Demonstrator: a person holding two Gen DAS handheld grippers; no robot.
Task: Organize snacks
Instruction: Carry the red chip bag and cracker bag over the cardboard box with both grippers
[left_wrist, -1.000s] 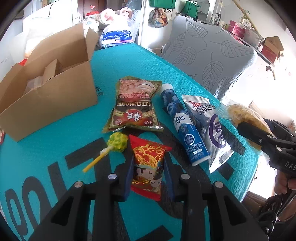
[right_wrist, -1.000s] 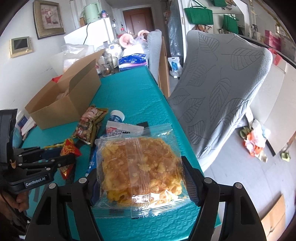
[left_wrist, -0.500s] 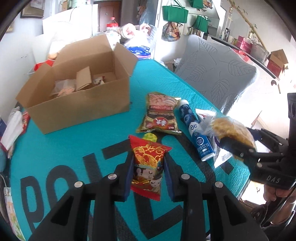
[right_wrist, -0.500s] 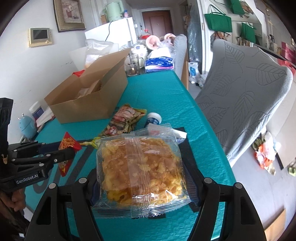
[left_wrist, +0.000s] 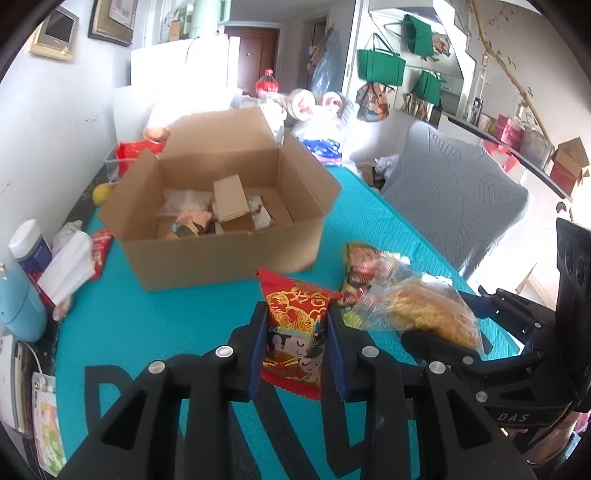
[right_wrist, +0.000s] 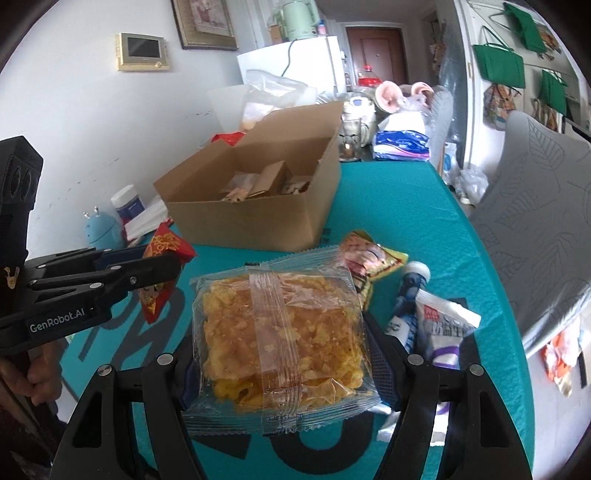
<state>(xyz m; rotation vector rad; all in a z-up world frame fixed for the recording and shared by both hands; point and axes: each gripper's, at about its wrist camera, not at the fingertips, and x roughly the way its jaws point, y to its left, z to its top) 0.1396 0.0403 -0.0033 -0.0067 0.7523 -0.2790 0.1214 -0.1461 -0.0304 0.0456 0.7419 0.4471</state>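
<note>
My left gripper is shut on a small red snack packet with gold print and cartoon faces, held above the teal table. In the right wrist view that left gripper and the red packet appear at the left. My right gripper is shut on a clear-wrapped yellow crispy cake, also seen in the left wrist view as the cake at the right. An open cardboard box with several items inside stands ahead of both grippers; in the right wrist view the box is at centre.
On the teal table lie a cereal pouch, a blue drink bottle and a white sachet. A grey leaf-pattern chair stands at the right. Bottles and paper clutter sit left of the box.
Both grippers rose and swung toward the cardboard box with their packets. The box now fills the middle of each view; the lollipop and bottle dropped out of the left wrist view.
</note>
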